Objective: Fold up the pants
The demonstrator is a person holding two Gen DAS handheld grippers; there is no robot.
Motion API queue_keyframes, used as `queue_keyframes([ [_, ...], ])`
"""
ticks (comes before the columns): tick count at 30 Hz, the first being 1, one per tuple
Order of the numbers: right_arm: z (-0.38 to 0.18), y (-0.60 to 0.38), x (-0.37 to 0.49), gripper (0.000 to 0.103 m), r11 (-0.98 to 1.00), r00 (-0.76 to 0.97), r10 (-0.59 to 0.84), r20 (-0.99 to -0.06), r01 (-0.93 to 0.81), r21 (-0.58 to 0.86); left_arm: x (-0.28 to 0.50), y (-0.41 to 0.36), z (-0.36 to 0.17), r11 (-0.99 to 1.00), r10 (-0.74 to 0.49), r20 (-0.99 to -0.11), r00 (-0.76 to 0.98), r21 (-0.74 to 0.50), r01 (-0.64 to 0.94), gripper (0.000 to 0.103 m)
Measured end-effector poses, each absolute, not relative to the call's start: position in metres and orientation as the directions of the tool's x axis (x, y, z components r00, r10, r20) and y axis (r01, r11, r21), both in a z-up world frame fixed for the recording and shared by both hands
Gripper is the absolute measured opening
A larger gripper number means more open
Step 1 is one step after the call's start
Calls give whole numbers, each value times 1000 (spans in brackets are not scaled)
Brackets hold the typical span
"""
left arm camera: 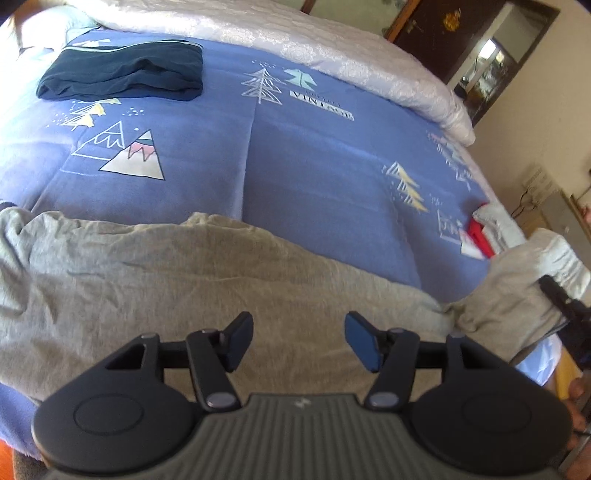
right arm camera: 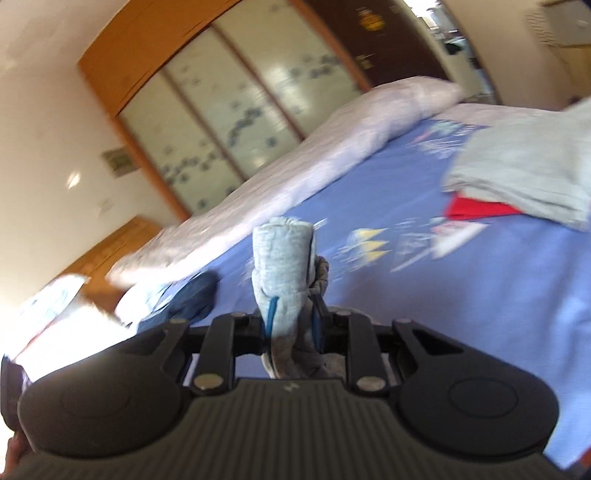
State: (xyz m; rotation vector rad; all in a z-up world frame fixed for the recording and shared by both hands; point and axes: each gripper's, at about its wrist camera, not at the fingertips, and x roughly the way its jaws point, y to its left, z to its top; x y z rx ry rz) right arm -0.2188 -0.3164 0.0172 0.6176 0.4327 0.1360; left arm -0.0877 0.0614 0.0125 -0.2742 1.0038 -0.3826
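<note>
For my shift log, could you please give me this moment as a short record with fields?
surface: bed with blue patterned cover
task item: grey pants, spread at the near edge
left gripper: open, above the grey pants, holding nothing
right gripper: shut on a bunched end of grey pants
already folded: dark blue garment, far left
other items: red cloth under grey fabric; white quilt

1. Blue bedsheet point(left arm camera: 303, 155) printed with trees, mountains and a "VINTAGE" label; covers the bed.
2. Folded dark navy garment point(left arm camera: 122, 72) lies on the sheet, far left.
3. White patterned quilt point(left arm camera: 369, 62) bunched along the far edge of the bed.
4. Red item point(left arm camera: 480, 238) at the right edge of the sheet, partly under grey cloth.
5. Wardrobe with patterned sliding doors point(right arm camera: 229, 107) stands beyond the bed.
6. Dark wooden door point(left arm camera: 443, 33), right of the wardrobe.
</note>
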Motion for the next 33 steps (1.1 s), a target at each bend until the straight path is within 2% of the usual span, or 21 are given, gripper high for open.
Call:
queue_keyframes([
  [4, 24, -247, -188, 25, 857, 850, 363, -381, -145, 495, -86, 93, 14, 896, -423, -742, 520, -429, 117, 59],
  [6, 15, -210, -173, 30, 862, 800, 428, -420, -223, 455, -85, 106, 11, 898, -407, -746, 527, -432, 82, 59],
  [7, 7, -188, -162, 38, 868, 768, 454, -452, -266, 420, -85, 112, 7, 899, -399, -751, 526, -432, 65, 59],
  [8, -5, -166, -156, 55, 870, 726, 479, -494, -319, 376, -84, 116, 4, 901, -393, -757, 522, -430, 53, 59],
  [9, -19, -148, -147, 59, 863, 666, 504, -549, -374, 338, -84, 119, 1, 902, -388, -763, 517, -429, 44, 59],
  [11, -40, -126, -146, 60, 849, 572, 521, -634, -423, 317, -85, 124, -4, 900, -395, -767, 506, -434, 44, 59],
  [14, -32, -145, -163, 60, 809, 574, 587, -571, -451, 377, -84, 123, -11, 896, -414, -770, 486, -438, 70, 59],
  [18, -10, -207, -169, 60, 805, 649, 571, -503, -320, 500, -78, 106, -21, 882, -460, -771, 441, -455, 123, 60],
  [20, -6, -243, -176, 60, 803, 705, 519, -484, -207, 559, -76, 94, -24, 874, -480, -768, 424, -461, 154, 66],
  [21, -7, -261, -181, 60, 803, 731, 481, -484, -145, 578, -74, 87, -27, 873, -483, -770, 417, -457, 167, 74],
  [22, -9, -279, -186, 61, 803, 752, 441, -491, -86, 590, -72, 81, -29, 874, -483, -775, 409, -453, 174, 77],
  [24, -16, -305, -198, 62, 799, 773, 372, -514, 15, 601, -68, 68, -35, 870, -493, -782, 381, -454, 194, 77],
  [28, -42, -329, -213, 67, 784, 765, 296, -572, 147, 603, -64, 41, -45, 889, -455, -810, 370, -390, 241, 58],
  [33, -86, -310, -194, 66, 702, 672, 429, -603, 173, 691, -72, 29, -49, 918, -381, -826, 416, -284, 276, 43],
])
